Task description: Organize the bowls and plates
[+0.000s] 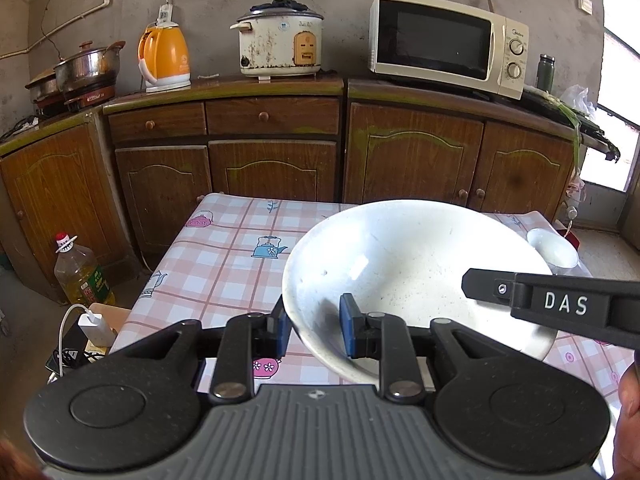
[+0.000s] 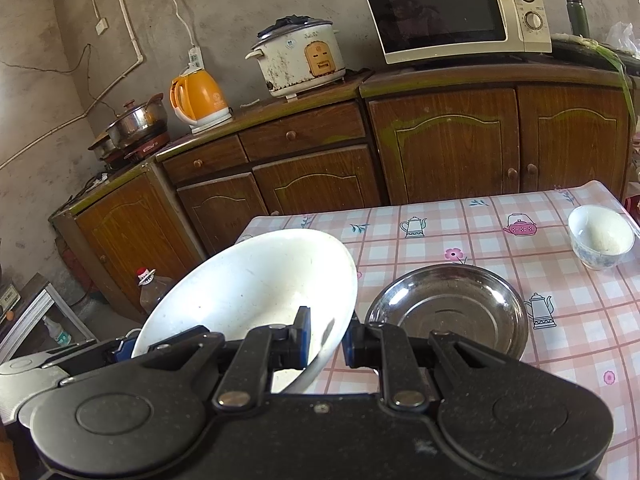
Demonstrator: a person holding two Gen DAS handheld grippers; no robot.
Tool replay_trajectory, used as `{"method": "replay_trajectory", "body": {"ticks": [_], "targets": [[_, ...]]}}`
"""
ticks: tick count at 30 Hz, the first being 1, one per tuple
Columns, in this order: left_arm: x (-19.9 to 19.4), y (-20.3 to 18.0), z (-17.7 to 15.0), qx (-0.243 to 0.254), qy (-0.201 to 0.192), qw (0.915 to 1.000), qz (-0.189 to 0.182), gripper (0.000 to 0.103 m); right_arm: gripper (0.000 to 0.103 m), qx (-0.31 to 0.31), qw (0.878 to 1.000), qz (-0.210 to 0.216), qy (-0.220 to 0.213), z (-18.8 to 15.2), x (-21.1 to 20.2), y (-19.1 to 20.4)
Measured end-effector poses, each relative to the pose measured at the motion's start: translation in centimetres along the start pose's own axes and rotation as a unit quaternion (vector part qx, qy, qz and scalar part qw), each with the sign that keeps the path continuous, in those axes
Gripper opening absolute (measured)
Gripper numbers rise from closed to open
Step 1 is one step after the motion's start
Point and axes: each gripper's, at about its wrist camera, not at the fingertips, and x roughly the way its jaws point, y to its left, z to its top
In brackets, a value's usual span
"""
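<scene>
A large white bowl (image 1: pixel 404 264) is held tilted above the checked tablecloth; it also shows in the right wrist view (image 2: pixel 256 292). My left gripper (image 1: pixel 314 328) is shut on its left rim, one blue pad inside and one outside. My right gripper (image 2: pixel 326 338) is shut on its right rim; its black body shows in the left wrist view (image 1: pixel 560 304). A steel plate (image 2: pixel 448 312) lies on the table right of the bowl. A small white bowl (image 2: pixel 600 240) with a blue pattern stands at the far right; it also shows in the left wrist view (image 1: pixel 554 250).
The table (image 2: pixel 520 248) has a pink checked cloth with teapot prints. Behind it stand wooden cabinets (image 1: pixel 272 160) with a microwave (image 1: pixel 448 42), a rice cooker (image 1: pixel 280 40), an orange kettle (image 1: pixel 164 58) and pots (image 1: pixel 86 68). An oil bottle (image 1: pixel 82 272) stands on the floor at left.
</scene>
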Motion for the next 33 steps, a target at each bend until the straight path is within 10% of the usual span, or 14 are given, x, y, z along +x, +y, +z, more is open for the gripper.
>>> {"method": "replay_trajectory", "body": {"ticks": [33], "targets": [[-0.5,-0.9,-1.5,0.006,0.002,0.9999,-0.013,0.025,0.022,0.016,1.0,-0.009,0.006,-2.3,-1.5,-1.3]]}}
